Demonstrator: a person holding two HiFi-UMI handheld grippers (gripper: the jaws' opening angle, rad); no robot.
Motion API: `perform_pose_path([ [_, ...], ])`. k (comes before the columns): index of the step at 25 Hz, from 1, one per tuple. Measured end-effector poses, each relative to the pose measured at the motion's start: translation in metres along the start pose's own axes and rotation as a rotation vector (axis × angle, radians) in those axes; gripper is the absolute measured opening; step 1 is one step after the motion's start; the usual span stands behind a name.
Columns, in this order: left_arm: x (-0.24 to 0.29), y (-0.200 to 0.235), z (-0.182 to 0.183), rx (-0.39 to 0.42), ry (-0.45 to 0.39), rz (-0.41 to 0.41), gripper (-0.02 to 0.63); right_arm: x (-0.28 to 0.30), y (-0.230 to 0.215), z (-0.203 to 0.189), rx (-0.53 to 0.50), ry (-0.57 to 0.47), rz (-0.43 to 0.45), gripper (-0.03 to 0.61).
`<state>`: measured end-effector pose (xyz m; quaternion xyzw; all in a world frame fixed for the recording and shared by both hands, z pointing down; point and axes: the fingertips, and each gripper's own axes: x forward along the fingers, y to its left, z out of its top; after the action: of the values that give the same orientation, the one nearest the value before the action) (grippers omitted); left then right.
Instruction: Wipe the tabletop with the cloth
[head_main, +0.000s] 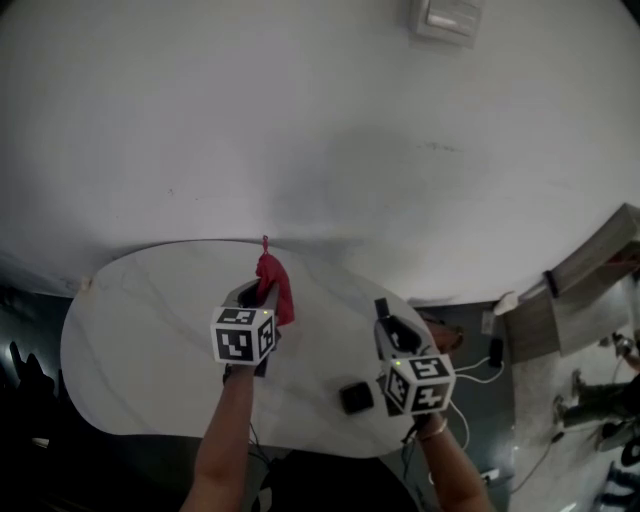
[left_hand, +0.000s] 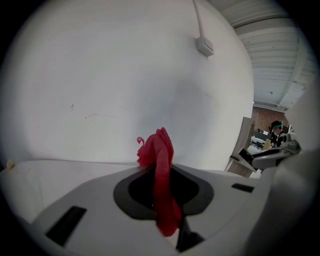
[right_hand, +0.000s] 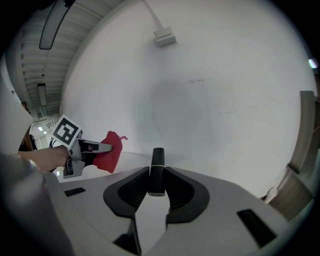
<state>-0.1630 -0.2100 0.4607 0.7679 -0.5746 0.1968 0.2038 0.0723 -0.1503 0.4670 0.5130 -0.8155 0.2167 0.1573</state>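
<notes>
While the left gripper's (head_main: 263, 293) fingers (left_hand: 134, 192) pinch the red cloth (head_main: 276, 280) clear of the bench (head_main: 140, 330) and the right gripper (right_hand: 156, 171) clasps a black tube (right_hand: 157, 162), wiping looks unfinished.

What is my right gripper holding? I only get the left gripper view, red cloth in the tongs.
Observer: The right gripper is shut on a black tube with a thin gold band, upright between its tongs.
Operator: Anything on the table?
Observer: A small black square object lies on the white table, near the right gripper.
Operator: Is the cloth on the tabletop?
Observer: Seemingly not; the right gripper view shows the red cloth hanging from the left gripper, above the surface.
</notes>
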Motion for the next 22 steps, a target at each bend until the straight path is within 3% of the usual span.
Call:
perform_pose_path([
  [12, -0.036, -0.070, -0.007, 0.074, -0.055, -0.082, 0.058, -0.002, -0.003, -0.007, 0.020, 0.010, 0.002, 0.092],
  [18, -0.036, -0.080, -0.013, 0.072, -0.054, -0.103, 0.058, 0.026, -0.011, -0.021, -0.094, 0.074, -0.025, 0.092],
  [22, -0.038, -0.087, -0.011, 0.074, -0.069, -0.121, 0.058, 0.053, -0.019, -0.026, -0.111, 0.119, -0.044, 0.092],
])
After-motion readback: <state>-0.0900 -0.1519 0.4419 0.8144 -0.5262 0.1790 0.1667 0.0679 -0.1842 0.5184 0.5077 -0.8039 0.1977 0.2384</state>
